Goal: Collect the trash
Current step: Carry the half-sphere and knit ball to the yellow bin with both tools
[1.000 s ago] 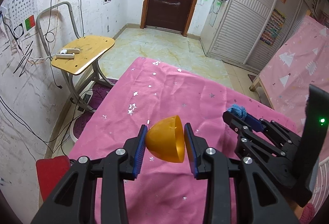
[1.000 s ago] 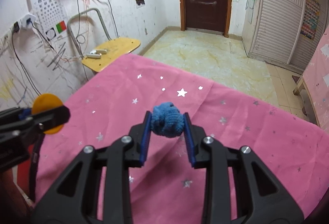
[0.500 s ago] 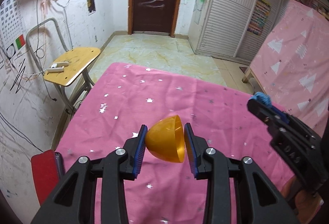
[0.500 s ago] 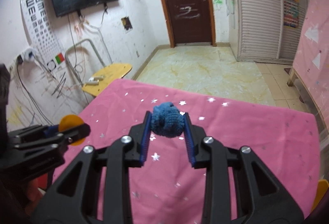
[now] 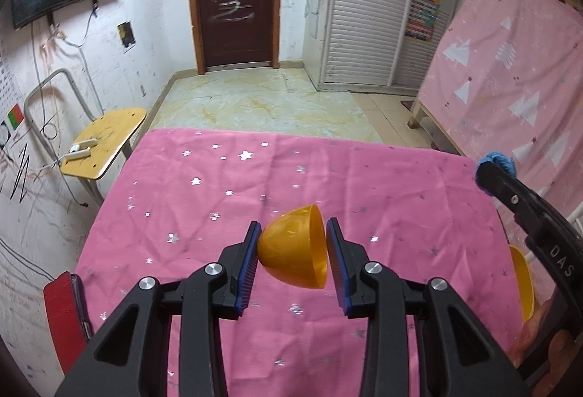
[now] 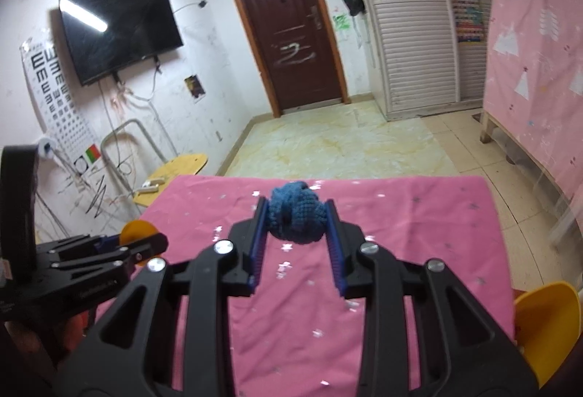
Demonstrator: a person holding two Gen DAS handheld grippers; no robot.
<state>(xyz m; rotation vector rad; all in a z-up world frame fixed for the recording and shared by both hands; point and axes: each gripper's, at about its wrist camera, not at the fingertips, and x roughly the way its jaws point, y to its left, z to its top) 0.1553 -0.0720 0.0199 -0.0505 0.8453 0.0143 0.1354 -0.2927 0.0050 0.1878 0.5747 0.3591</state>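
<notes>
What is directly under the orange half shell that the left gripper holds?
Under the orange half shell, held in the left gripper, lies only the pink star-printed cloth. The patch of cloth right beneath the shell and the fingers is covered, so it cannot be checked.

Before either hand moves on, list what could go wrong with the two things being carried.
1. The left gripper pinches the orange half-shell across its smooth curved wall; it could squirt out and roll off the pink cloth.
2. The right gripper holds the blue knitted ball near the fingertips; being soft, it may work loose.
3. The yellow bin sits low beside the table edge, so a drop could miss it.
</notes>
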